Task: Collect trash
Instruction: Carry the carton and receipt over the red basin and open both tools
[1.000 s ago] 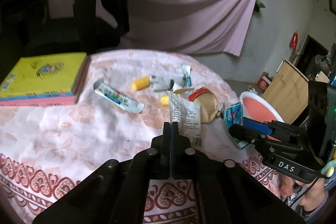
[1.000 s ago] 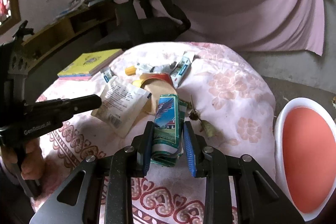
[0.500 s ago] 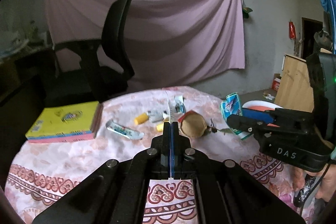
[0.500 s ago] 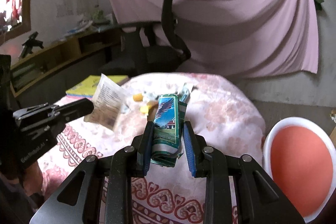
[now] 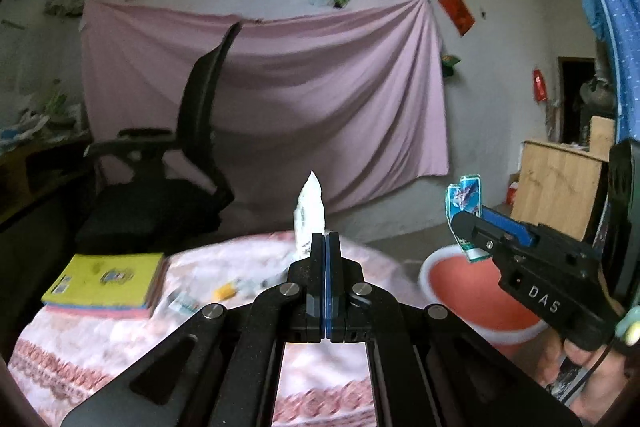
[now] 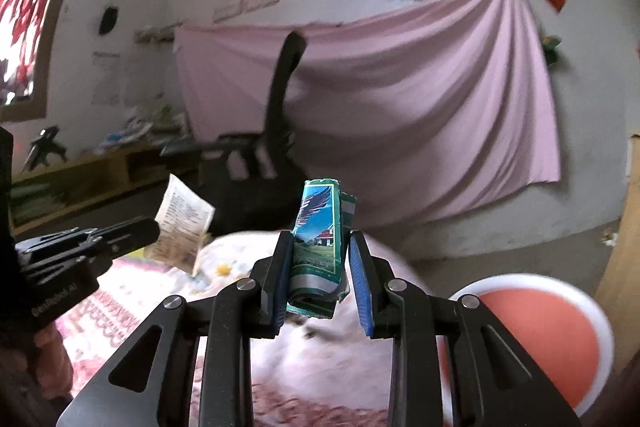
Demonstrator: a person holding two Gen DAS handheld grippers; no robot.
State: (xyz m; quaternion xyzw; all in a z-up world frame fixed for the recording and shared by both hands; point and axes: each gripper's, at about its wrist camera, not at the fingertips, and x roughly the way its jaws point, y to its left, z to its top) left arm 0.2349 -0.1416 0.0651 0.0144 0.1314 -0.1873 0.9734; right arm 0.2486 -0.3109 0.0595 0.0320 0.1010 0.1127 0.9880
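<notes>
My left gripper [image 5: 326,241] is shut on a white printed wrapper [image 5: 310,205], held edge-on well above the table; the wrapper also shows in the right wrist view [image 6: 182,229]. My right gripper [image 6: 320,251] is shut on a crumpled green-blue carton [image 6: 320,243], lifted above the table; the carton also shows in the left wrist view [image 5: 462,203]. Small trash pieces [image 5: 228,291] lie blurred on the pink patterned tablecloth [image 5: 100,343]. A red bin with a white rim [image 6: 552,339] stands to the right of the table.
A yellow book [image 5: 106,277] lies on the table's left side. A black office chair [image 5: 192,163] stands behind the table before a pink hanging sheet [image 5: 320,87]. A wooden cabinet [image 5: 560,183] is at the right.
Both grippers have risen and tilted up, carrying the wrapper and carton higher off the table. The table has dropped low in both views and the wall posters have come into view.
</notes>
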